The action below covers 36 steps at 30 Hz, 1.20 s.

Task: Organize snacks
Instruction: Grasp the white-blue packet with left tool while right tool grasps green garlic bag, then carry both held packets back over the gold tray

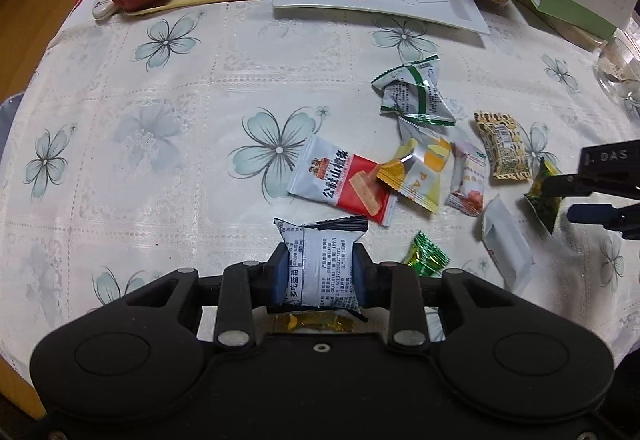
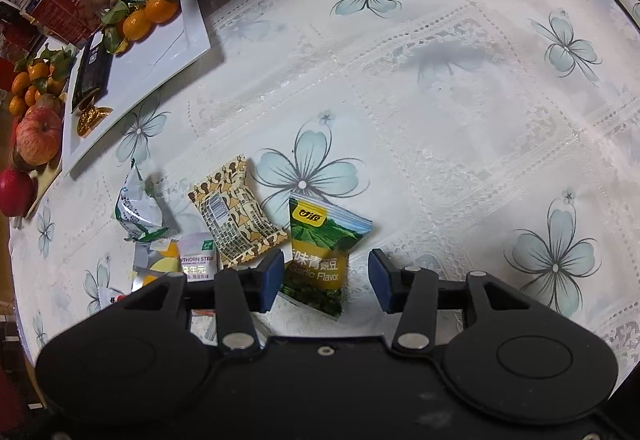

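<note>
Both wrist cameras are looking steeply down past their own fingers, close over the flowered tablecloth (image 1: 192, 88), sharing the patterned tan packet (image 1: 505, 146) (image 2: 236, 212) and white tray (image 1: 440, 6) (image 2: 188, 36) ahead.

We see the left gripper (image 1: 320, 272) pointing steeply down toward the table, and its two blue pads (image 1: 282, 276) press on both sides of a silver packet (image 1: 320, 260), which sits squeezed between them. The black linkage arms are drawn in close behind the pads. The right gripper (image 2: 326, 280) also points steeply down. Its jaws stand apart, and the green packet (image 2: 320, 252) lies between them; the left pad (image 2: 272, 280) is just beside its edge, the other pad is clearly apart from it. In the left wrist view the right gripper's fingers (image 1: 592, 214) come in from the right edge.
</note>
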Tool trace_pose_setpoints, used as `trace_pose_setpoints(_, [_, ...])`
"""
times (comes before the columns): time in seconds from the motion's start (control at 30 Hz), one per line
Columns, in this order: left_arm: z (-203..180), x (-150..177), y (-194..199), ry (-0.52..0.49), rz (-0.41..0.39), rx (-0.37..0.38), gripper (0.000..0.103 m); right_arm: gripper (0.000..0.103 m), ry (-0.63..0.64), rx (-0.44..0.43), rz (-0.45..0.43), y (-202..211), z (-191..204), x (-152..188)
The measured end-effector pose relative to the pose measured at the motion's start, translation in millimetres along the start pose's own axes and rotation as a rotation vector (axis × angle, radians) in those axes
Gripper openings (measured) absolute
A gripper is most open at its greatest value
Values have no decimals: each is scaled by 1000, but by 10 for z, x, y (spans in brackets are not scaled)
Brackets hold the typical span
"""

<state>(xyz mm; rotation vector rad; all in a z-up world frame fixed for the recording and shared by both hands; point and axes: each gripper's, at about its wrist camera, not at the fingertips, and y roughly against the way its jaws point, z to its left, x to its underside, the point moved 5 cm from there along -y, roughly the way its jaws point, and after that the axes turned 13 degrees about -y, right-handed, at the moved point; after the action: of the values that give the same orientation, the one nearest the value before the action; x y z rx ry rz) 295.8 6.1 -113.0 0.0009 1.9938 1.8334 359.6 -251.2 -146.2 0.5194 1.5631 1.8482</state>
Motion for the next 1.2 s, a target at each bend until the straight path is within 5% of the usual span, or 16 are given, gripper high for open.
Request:
trace_pose_setpoints(0.27, [-168,126,136,-36,4,62,40,50,47,54,-15,-125,91,67])
trace_pose_setpoints(0.5, [-168,156,202,-34,7,78,40,32,150,99,-71,-113,148,125])
trace_pose_setpoints(0.67, [-175,179,214,-32,9,78,40,31,181,111,-108,-55,127,127])
trace_pose_setpoints(0.97, [-165,293,323,-19,-21,17,40,31,198,-7,-182,470,-47,225])
trace_pose_setpoints(1.2, [-276,728,615,43,-74,25,40,31,178,-128,-252,1011,-467,701])
